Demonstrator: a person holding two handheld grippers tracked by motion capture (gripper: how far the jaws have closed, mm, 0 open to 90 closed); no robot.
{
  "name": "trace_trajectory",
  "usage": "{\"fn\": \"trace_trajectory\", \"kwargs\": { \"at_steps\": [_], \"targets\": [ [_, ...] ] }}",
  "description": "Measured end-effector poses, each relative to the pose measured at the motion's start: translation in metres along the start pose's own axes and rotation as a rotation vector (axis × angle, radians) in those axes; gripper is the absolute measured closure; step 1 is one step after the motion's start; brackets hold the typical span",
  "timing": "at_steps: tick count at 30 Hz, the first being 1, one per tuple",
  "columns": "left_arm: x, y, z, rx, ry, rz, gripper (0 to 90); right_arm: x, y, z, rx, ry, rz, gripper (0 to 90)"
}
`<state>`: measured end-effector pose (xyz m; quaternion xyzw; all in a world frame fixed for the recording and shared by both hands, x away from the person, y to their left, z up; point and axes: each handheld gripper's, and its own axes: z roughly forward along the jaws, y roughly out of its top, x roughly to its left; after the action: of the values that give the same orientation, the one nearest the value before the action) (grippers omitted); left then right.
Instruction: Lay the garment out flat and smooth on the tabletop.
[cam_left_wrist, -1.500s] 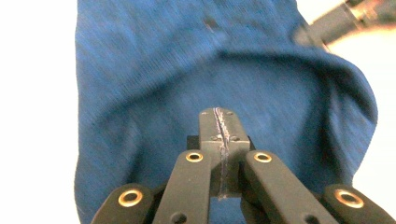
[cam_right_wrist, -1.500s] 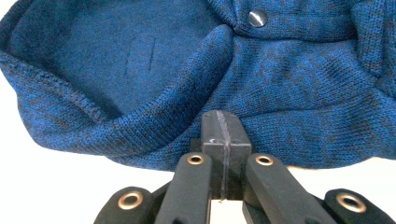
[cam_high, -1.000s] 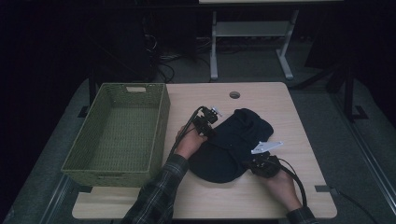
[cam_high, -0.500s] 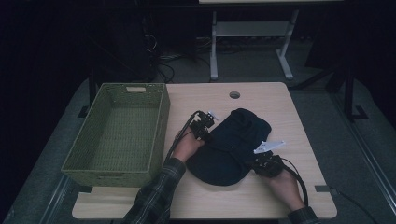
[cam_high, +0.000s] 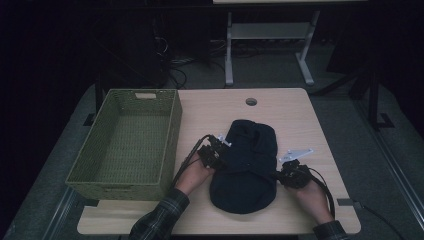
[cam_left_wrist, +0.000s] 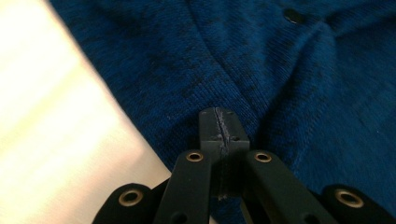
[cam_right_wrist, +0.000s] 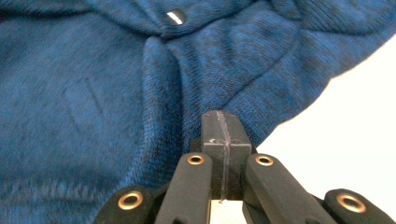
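A dark blue knit garment (cam_high: 247, 165) lies crumpled on the wooden table (cam_high: 280, 110) in front of the person. My left gripper (cam_high: 220, 150) is at the garment's left edge. In the left gripper view its jaws (cam_left_wrist: 219, 114) are closed together on the knit (cam_left_wrist: 280, 70), and creases run toward the tips. My right gripper (cam_high: 285, 172) sits at the garment's right edge. In the right gripper view its jaws (cam_right_wrist: 222, 116) are also closed, with a raised fold of the fabric (cam_right_wrist: 93, 93) leading into them. A dark button (cam_right_wrist: 175, 17) shows farther off.
A green woven basket (cam_high: 172, 130) stands empty on the left side of the table, close to my left hand. A cable hole (cam_high: 251, 101) sits near the table's far edge. Bare tabletop lies beyond and to the right of the garment.
My left gripper has moved nearer to the person along the garment's left side. The garment has gone from a wide lump to a narrower, longer shape. The right gripper stayed put.
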<state>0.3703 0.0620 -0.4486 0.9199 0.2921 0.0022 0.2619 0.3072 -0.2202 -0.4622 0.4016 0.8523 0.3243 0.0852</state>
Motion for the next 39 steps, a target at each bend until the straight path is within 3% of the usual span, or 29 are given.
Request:
{"fn": "trace_trajectory", "kwargs": {
  "at_steps": [3, 8, 13, 17, 22, 27, 34, 39],
  "targets": [
    [-0.005, -0.007, -0.002, -0.011, -0.013, -0.001, 90.0, 0.0, 0.0, -0.001, 0.011, -0.002, 0.0, 90.0],
    [-0.015, -0.021, -0.006, -0.046, -0.034, -0.051, 90.0, 0.002, 0.001, -0.002, 0.026, -0.022, -0.021, 90.0],
    [-0.019, -0.022, -0.005, -0.046, -0.008, -0.013, 90.0, 0.0, 0.002, -0.003, 0.031, -0.007, -0.014, 89.9],
    [-0.017, -0.023, -0.005, -0.053, -0.018, -0.033, 90.0, -0.003, 0.007, -0.007, 0.011, -0.008, -0.006, 84.7],
    [-0.02, -0.022, -0.005, -0.057, -0.009, -0.032, 90.0, -0.023, 0.03, -0.011, -0.078, -0.056, 0.019, 80.1],
    [-0.017, -0.022, -0.005, -0.046, -0.019, -0.024, 90.0, -0.055, 0.058, -0.006, -0.133, -0.073, 0.077, 74.9],
    [-0.018, -0.022, -0.005, -0.052, -0.017, -0.029, 90.0, -0.091, 0.095, 0.02, -0.126, -0.094, 0.114, 69.1],
    [-0.017, -0.022, -0.005, -0.046, -0.017, -0.023, 90.0, -0.107, 0.113, 0.039, -0.114, -0.095, 0.133, 67.5]
  ]
}}
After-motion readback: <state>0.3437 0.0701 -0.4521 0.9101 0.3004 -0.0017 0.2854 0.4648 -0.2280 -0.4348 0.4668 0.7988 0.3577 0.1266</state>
